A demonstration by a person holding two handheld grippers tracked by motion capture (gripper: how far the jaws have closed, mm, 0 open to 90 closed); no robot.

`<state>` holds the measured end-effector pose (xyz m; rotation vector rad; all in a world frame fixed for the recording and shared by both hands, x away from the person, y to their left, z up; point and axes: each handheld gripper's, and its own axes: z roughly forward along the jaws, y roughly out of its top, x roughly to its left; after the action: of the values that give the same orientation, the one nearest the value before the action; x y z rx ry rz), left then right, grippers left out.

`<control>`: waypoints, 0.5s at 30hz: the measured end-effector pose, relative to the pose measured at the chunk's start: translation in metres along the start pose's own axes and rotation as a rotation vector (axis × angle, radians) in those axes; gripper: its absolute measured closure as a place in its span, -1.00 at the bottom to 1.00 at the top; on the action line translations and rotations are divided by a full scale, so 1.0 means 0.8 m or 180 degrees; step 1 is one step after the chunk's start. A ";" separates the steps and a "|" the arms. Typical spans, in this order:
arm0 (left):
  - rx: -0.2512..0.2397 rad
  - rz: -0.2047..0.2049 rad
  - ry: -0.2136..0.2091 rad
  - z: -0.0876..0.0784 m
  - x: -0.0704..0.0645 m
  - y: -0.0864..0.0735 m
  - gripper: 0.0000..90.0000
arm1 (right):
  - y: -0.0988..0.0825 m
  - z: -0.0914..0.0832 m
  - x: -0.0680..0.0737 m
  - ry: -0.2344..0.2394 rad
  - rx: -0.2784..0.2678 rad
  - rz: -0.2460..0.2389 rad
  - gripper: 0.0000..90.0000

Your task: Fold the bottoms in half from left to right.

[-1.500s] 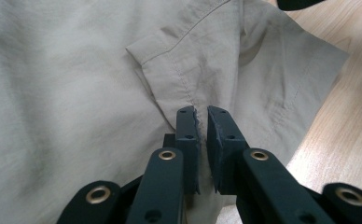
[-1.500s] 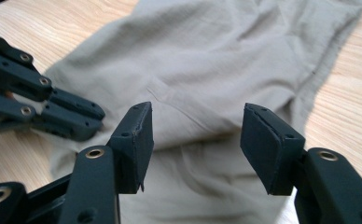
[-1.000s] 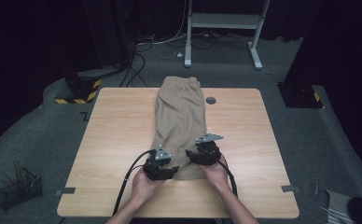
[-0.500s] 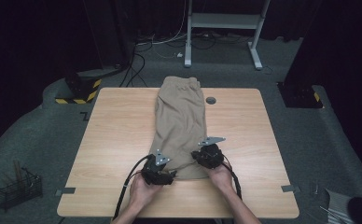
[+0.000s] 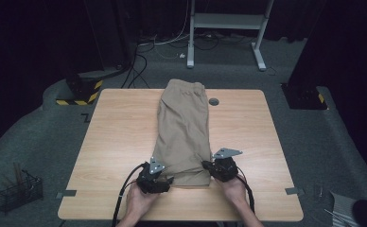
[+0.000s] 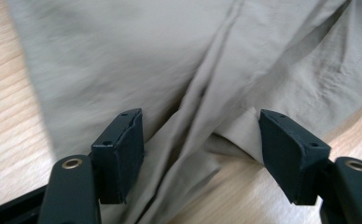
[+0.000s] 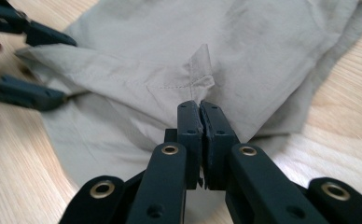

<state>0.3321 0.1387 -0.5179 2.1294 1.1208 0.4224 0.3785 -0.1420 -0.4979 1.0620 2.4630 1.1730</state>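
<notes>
High view: the table [image 5: 115, 142] fills the middle of the frame, with folded khaki trousers [image 5: 184, 123] lying lengthwise down its centre. At their lower edge, the right hand-held gripper [image 7: 200, 108] is pinched tight on the cloth. The left hand-held gripper [image 6: 200, 144] stands wide, fabric between its jaws ungripped.

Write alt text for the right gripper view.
The right gripper, jaws shut, pinches a raised fold of the khaki trousers lying on the table. At upper left, the left gripper stands open at the cloth's edge.
</notes>
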 end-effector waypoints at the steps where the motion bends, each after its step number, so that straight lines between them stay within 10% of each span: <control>1: 0.0000 -0.0020 0.0002 -0.002 0.002 -0.002 -0.28 | -0.002 0.000 -0.001 -0.0020 0.0021 -0.0009 0.92; 11: -0.0040 0.0013 0.0030 -0.019 0.000 -0.013 -0.20 | -0.015 -0.008 -0.005 -0.0071 0.0049 0.0041 0.90; 15: -0.0212 -0.0053 -0.0162 -0.031 0.005 -0.012 -0.21 | -0.019 -0.010 -0.006 -0.0107 0.0044 0.0063 0.79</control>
<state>0.3147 0.1565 -0.5070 2.0604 1.0803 0.3905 0.3706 -0.1565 -0.5044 1.1031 2.4441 1.1361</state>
